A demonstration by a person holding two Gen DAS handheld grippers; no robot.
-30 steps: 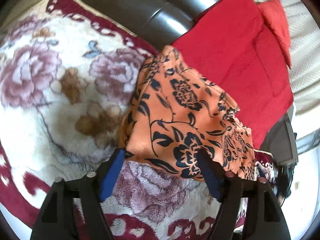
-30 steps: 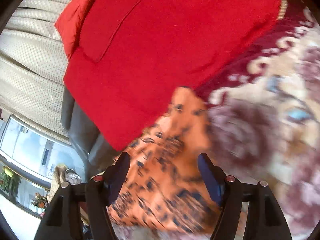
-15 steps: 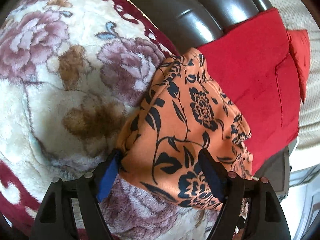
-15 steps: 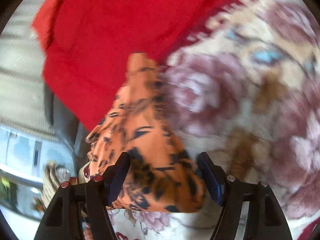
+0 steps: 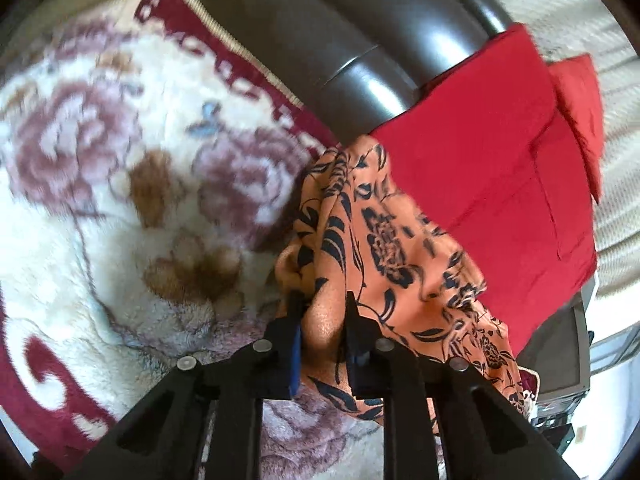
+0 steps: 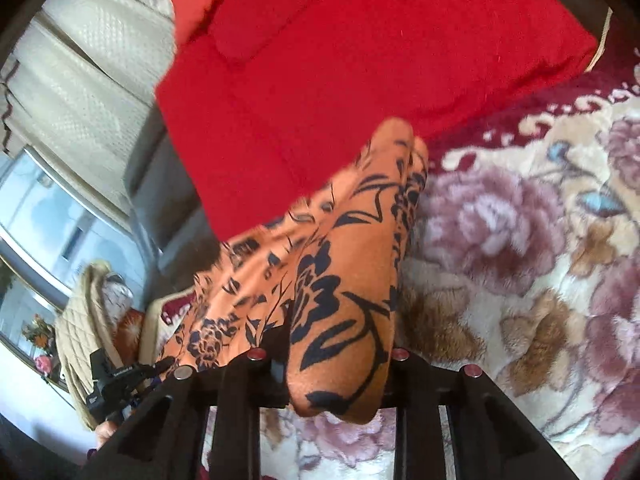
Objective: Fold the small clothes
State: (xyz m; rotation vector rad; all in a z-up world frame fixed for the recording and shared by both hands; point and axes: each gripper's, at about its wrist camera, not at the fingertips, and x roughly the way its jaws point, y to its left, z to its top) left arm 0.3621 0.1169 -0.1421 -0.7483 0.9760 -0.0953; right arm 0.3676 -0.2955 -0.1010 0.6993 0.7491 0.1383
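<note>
An orange garment with black flower print (image 5: 400,248) lies on a floral fleece blanket (image 5: 100,200). My left gripper (image 5: 323,304) is shut on a bunched edge of the garment, which trails off to the right. In the right wrist view the same orange garment (image 6: 344,280) drapes over my right gripper (image 6: 340,344) and hides its fingertips; the jaws stand close together with cloth pinched between them. The cloth stretches between both grippers.
A red folded cloth (image 5: 500,168) lies beyond the garment, partly under it, also in the right wrist view (image 6: 340,60). A dark leather sofa back (image 5: 340,32) rises behind the blanket. A cream curtain (image 6: 80,80) and window stand at the left.
Both grippers were open around the orange garment; now both have closed on it. The garment has bunched up and lifted a little off the blanket.
</note>
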